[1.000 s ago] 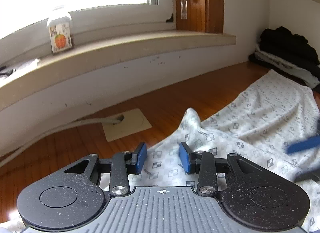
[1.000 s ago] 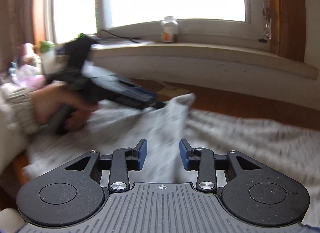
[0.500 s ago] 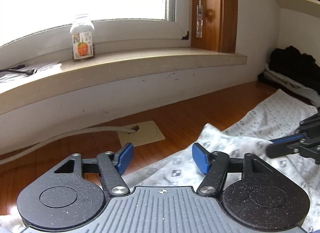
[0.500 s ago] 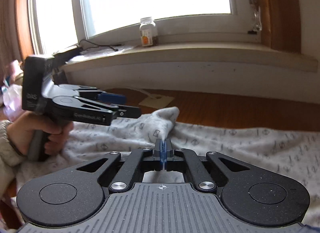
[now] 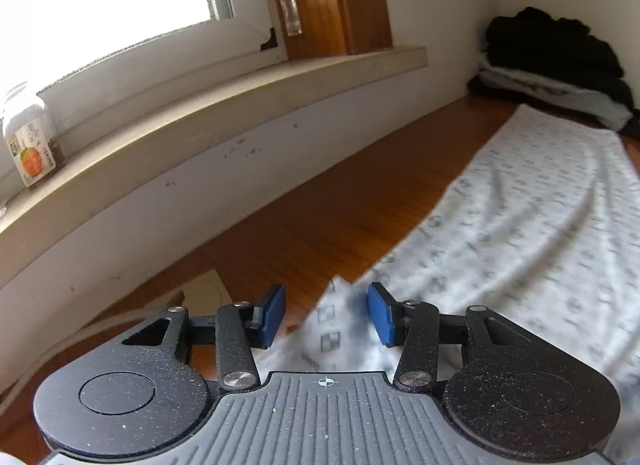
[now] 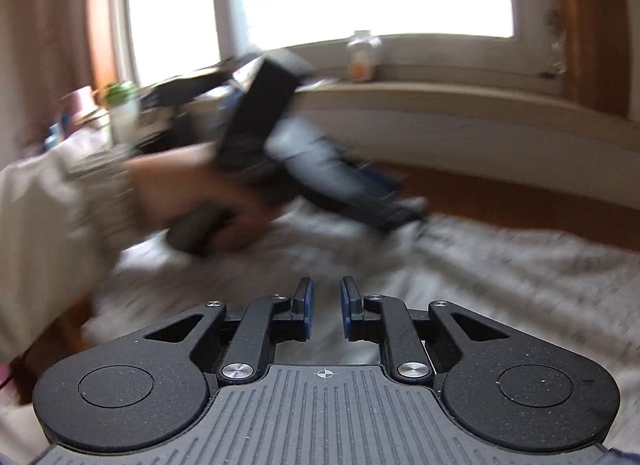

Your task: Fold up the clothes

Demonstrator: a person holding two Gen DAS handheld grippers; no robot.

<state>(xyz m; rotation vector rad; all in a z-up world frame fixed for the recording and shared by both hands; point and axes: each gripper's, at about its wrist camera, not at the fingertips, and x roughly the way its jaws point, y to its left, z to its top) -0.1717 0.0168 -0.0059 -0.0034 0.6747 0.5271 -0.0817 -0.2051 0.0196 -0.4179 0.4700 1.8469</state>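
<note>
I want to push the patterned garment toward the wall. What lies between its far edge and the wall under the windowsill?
Only bare wooden floor between the patterned garment and wall, in the left wrist view.

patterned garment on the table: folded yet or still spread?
Spread, not folded. The patterned garment lies in one wrinkled layer along the wooden table; only its near corner lifts, between the pads of the left gripper.

Garment (image 5: 520, 233): white cloth, small grey square print, spread flat with soft wrinkles over wooden tabletop (image 5: 320, 225). In left wrist view runs from bottom centre to upper right of frame; one corner peaks up at bottom centre. In right wrist view blurred, fills lower and right part of frame (image 6: 500, 273), rumpled ridge near centre.
</note>
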